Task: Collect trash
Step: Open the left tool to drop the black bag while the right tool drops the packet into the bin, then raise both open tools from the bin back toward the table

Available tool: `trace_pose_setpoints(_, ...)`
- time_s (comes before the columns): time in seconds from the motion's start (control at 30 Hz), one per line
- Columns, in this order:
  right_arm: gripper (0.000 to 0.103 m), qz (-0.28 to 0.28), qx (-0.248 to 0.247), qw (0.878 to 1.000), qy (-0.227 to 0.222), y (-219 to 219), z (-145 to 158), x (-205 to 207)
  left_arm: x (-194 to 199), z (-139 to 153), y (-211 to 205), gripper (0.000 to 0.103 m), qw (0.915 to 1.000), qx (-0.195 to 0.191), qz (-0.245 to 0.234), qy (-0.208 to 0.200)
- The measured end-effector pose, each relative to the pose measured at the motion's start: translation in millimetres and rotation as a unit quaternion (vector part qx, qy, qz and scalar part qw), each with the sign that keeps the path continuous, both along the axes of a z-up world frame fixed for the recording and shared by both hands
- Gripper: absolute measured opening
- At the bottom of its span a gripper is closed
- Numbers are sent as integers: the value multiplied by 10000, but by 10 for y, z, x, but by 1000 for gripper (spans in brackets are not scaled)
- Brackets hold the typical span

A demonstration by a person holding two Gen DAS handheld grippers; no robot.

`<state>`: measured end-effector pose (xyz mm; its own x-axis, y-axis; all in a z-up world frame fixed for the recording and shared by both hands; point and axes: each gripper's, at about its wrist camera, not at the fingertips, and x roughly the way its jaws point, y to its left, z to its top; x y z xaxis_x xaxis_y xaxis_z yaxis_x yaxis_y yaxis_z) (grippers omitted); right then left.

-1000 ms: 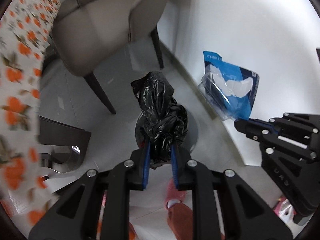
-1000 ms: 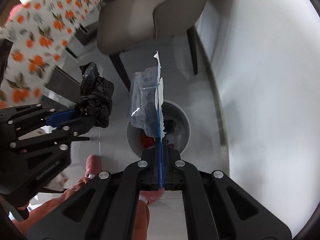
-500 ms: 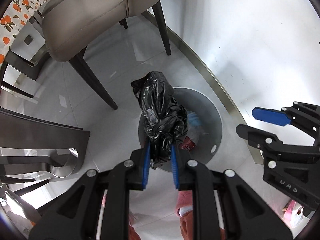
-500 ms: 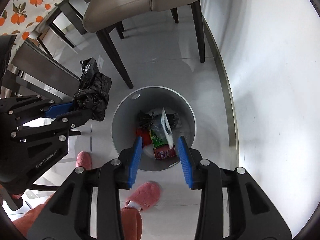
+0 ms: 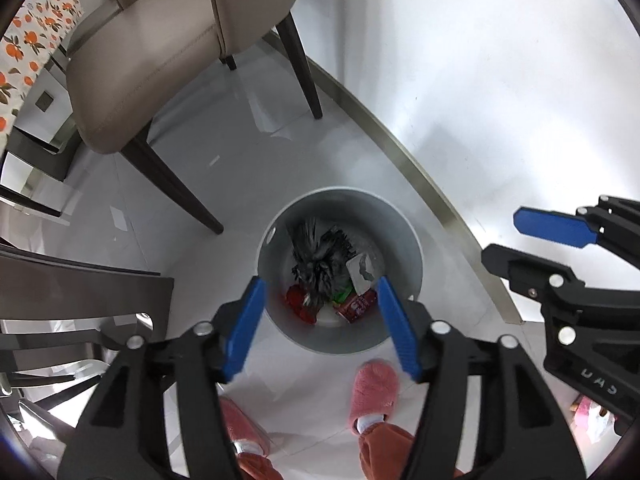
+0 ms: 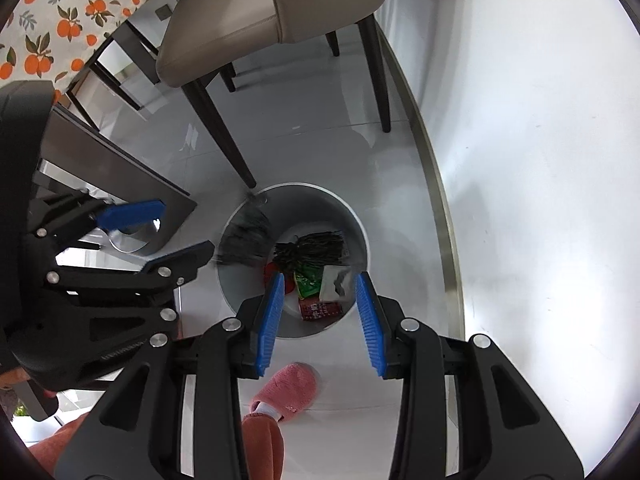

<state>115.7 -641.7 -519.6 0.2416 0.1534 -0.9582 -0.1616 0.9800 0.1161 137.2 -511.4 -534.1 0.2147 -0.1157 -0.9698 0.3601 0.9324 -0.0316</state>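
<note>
Black bag (image 5: 320, 260) drops blurred, straight below L tongs (image 5: 320, 312) into grey bin (image 5: 408, 236), L jaws opening w/ nothing between; R tongs (image 6: 320, 316) released, empty, just right over bin.

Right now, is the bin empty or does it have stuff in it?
Not empty. The bin holds a red packet, a green wrapper and a blurred black bag dropping in from the opening left fingers.
</note>
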Motion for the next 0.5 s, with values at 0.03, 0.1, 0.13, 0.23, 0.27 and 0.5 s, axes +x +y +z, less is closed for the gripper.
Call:
trace_pose_setpoints(0.03,36,-14,-11,10000,5,-15,34,-1,5,39,1,62,10000,-6,14,2)
trace_pose_setpoints(0.1,36,-35,-44,10000,-15,-34,130,-7,9,147,21,62,10000,-56,55,-7)
trace_pose_setpoints(0.13,36,-42,-51,10000,-25,-39,171,-12,9,229,42,62,9999,-101,83,-12)
trace_pose_setpoints(0.23,36,-76,-78,9999,-106,-41,377,-30,2,472,94,62,9997,-177,186,-51)
trace_pose_setpoints(0.27,36,-86,-75,9998,-135,-29,477,-29,-5,588,116,62,9995,-208,216,-80)
trace_pose_setpoints(0.5,39,-80,-58,9986,-527,216,1382,-3,-116,1658,397,71,9964,-610,253,-524)
